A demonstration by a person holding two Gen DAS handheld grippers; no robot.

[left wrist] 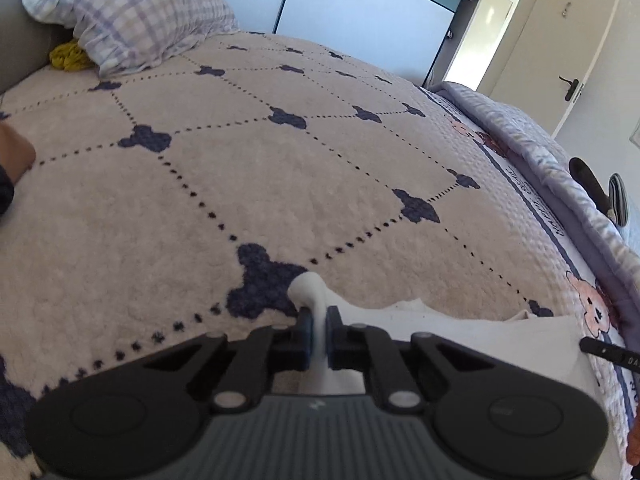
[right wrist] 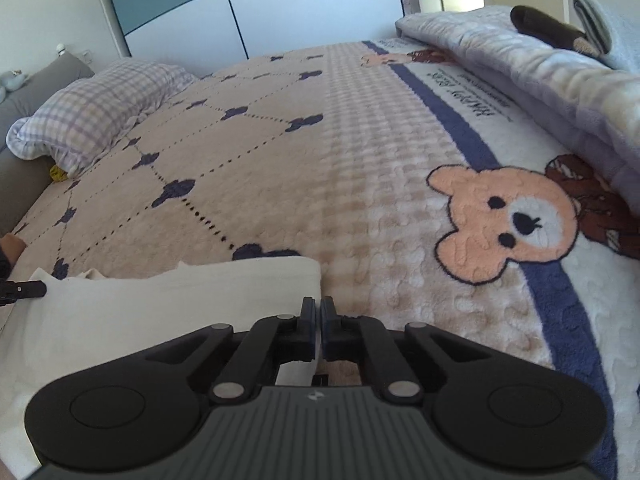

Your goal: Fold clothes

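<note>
You see a white garment [right wrist: 160, 296] on a beige blanket [right wrist: 320, 160] with navy dotted diamonds; the pillow [right wrist: 96, 112] is lilac-checked.

Open blanket [right wrist: 304, 184] ahead; pillow [right wrist: 96, 116] far left.

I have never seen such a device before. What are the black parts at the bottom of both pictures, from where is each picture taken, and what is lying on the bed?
The black parts are two hand-held grippers, simple two-finger tongs that a person carries, one in each hand. Each has a camera looking forward along its fingers, so one picture comes from the left gripper and the other from the right gripper. Both look over a bed covered by a beige blanket with a bear design. A checked pillow lies at the far end. A white garment lies in front. The left gripper pinches a fold of it. The right gripper is shut at its edge; whether it grips cloth is unclear.
</note>
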